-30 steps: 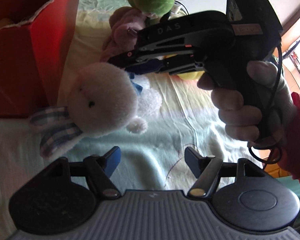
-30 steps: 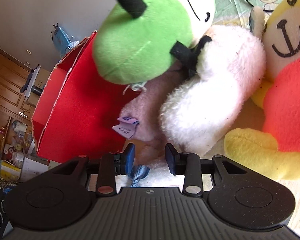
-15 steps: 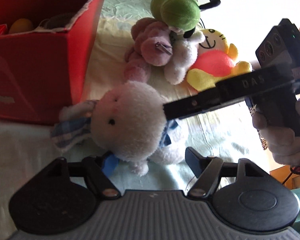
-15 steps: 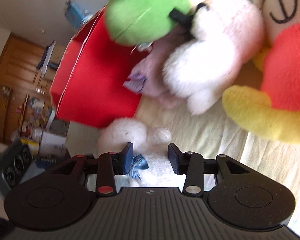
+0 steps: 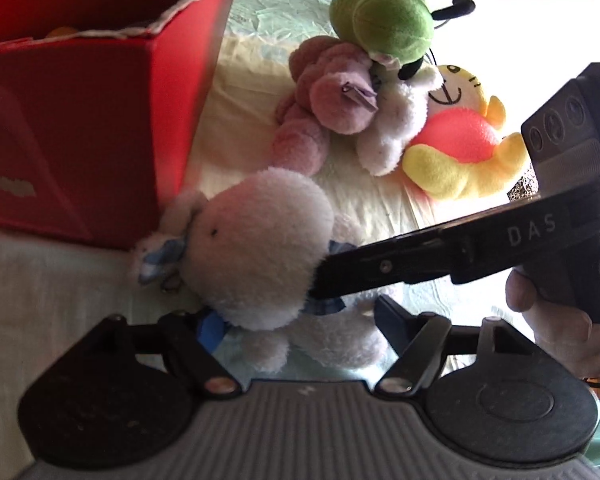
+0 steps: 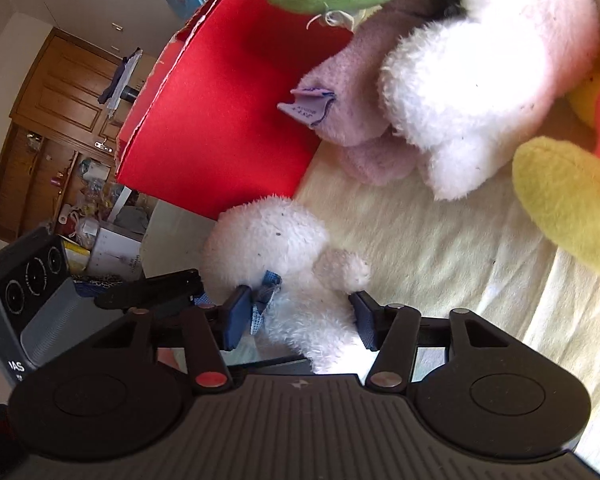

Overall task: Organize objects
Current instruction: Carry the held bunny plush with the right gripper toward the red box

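A white plush bunny [image 5: 260, 248] with blue checked ears and a blue bow lies on the bed beside the red box [image 5: 80, 140]. Its body sits between the fingers of my left gripper [image 5: 300, 324], whose jaws are opening; the pads do not squeeze it. My right gripper [image 5: 320, 280] reaches in from the right to the bunny's neck. In the right wrist view the bunny [image 6: 268, 240] is between the right gripper's [image 6: 300, 316] pads, and those jaws are opening wide off the bow. The left gripper's finger [image 6: 152, 292] shows at the left there.
The open red box [image 6: 228, 120] holds some items. A pile of plush toys lies beyond the bunny: a green-headed one [image 5: 380, 20], a pink one [image 5: 332, 92] and a yellow and red one [image 5: 460, 144]. A person's hand [image 5: 552, 320] holds the right gripper. Pale sheet [image 5: 380, 200] covers the bed.
The bunny, held up by its bow in the right gripper, has come down onto the bed between the left gripper's fingers. The right jaws have spread apart off the bow.
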`<act>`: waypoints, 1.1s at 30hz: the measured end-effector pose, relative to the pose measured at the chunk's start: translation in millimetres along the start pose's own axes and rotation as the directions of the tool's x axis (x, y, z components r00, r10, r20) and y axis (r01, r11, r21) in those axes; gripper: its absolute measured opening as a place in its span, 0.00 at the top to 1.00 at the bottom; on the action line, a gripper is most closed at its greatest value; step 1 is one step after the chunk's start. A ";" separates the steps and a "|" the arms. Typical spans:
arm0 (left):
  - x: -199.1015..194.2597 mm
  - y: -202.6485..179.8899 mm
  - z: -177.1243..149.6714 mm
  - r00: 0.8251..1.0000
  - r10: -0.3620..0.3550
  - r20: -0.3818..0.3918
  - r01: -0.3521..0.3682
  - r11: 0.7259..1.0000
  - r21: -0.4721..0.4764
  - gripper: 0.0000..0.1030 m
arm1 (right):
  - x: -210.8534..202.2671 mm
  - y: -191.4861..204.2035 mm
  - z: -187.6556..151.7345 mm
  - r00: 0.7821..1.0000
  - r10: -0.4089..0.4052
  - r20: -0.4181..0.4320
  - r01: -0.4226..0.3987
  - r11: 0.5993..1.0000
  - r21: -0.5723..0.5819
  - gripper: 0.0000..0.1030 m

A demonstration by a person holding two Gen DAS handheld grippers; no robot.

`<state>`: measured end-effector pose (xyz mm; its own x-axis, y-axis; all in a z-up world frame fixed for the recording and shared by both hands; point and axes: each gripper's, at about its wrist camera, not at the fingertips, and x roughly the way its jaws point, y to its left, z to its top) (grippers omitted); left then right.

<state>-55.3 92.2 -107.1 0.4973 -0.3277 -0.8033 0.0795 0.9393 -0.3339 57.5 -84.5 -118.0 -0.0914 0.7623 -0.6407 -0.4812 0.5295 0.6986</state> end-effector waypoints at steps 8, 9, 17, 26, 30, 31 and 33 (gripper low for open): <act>-33.2 -19.9 -6.3 0.998 -0.055 0.013 0.054 0.998 0.043 0.28 | -30.8 18.9 -22.9 0.998 0.003 0.060 -0.003 1.000 -0.002 0.51; -39.9 -24.3 -6.0 0.998 -0.064 0.020 0.063 0.997 0.052 0.29 | -35.6 24.1 -25.5 0.997 0.003 0.075 -0.002 1.000 -0.005 0.52; -105.3 -55.5 11.1 0.979 -0.108 0.173 0.078 0.982 0.172 0.30 | -92.0 62.3 -33.9 0.970 0.017 0.244 -0.003 0.998 -0.058 0.52; -158.3 -32.9 43.2 0.940 -0.105 0.324 0.024 0.969 0.245 0.30 | -90.4 107.3 -5.1 0.918 0.070 0.391 -0.025 0.993 -0.118 0.51; -171.1 -1.9 63.9 0.932 -0.100 0.348 -0.001 0.960 0.278 0.30 | -67.2 122.9 16.9 0.898 0.076 0.434 -0.039 0.995 -0.093 0.51; -172.9 6.7 70.2 0.931 -0.094 0.352 -0.010 0.959 0.284 0.30 | -60.2 125.9 22.5 0.894 0.077 0.442 -0.045 0.996 -0.082 0.51; -175.0 27.9 83.4 0.934 -0.080 0.349 -0.027 0.956 0.292 0.29 | -43.1 134.3 35.1 0.888 0.073 0.453 -0.060 0.997 -0.043 0.51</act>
<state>-68.1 184.3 65.3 0.7595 -0.3455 -0.5512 0.3149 0.9367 -0.1532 27.4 -33.2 14.6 0.2789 0.8845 -0.3739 -0.5119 0.4664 0.7214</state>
